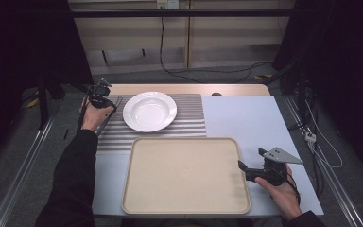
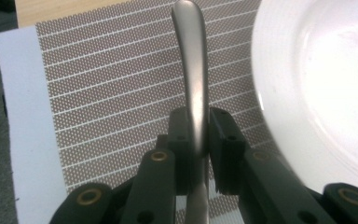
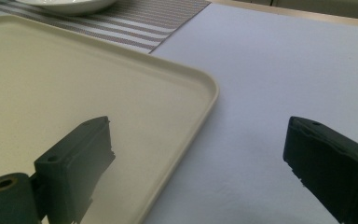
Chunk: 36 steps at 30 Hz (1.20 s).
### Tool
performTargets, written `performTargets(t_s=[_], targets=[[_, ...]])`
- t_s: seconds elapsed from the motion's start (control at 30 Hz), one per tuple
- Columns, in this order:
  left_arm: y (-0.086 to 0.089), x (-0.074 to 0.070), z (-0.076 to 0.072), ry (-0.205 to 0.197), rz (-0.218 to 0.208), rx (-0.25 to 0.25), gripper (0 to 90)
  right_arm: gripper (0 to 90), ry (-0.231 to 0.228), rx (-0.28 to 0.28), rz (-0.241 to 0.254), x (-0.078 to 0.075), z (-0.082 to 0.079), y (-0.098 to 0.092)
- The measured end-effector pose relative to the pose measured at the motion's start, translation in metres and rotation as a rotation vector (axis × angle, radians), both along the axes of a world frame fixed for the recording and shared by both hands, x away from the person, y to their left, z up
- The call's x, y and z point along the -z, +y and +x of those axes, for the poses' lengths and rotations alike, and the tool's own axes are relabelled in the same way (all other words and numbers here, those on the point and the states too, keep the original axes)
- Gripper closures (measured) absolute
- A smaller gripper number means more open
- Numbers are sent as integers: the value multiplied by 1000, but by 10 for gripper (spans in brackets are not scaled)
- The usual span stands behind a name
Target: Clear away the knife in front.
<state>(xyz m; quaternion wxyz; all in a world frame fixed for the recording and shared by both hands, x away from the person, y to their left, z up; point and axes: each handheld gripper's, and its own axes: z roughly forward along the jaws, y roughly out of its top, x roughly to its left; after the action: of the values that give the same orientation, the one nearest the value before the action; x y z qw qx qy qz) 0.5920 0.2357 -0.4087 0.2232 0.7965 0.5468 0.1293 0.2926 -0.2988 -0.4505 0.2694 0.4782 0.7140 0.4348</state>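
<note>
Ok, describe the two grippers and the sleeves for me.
Both are black. The left gripper has blocky jaws on linked arms with brass-coloured pivot bushings. The right gripper carries a grey three-cornered plate on top, and its jaws are square-ended black blocks. The person wears dark long sleeves; a dark strap crosses the right hand.

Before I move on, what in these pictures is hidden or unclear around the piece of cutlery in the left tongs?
- Cutlery: left gripper view shows its metal handle clamped in the left tongs; its working end is cut off by the bottom edge, so its type is unknown.
- High view: the cutlery is too small and dark to tell from the left tongs.
- White plate: overexposed and cut off at the right edge in the left gripper view.
</note>
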Motion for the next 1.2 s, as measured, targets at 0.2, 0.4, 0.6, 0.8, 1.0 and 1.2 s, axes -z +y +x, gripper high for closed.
performTargets(t_s=[0.2,0.4,0.6,0.8,1.0,1.2], targets=[[2,-15,-9,-20,4,27,800,78,-5,1,4,-1,0,0],[1,-26,-19,-47,-5,50,800,79,-9,-4,-5,-1,0,1],[-5,-34,-34,-71,-16,68,800,80,-17,-7,-14,-2,-2,2],[-10,-43,-50,-88,-22,106,800,79,-18,-13,-16,-2,-1,3],[-16,-48,-60,-102,-25,137,800,79,-19,-12,-16,-2,-2,3],[-25,-48,-70,-115,-41,165,800,80,-20,-13,-21,-2,-2,3]])
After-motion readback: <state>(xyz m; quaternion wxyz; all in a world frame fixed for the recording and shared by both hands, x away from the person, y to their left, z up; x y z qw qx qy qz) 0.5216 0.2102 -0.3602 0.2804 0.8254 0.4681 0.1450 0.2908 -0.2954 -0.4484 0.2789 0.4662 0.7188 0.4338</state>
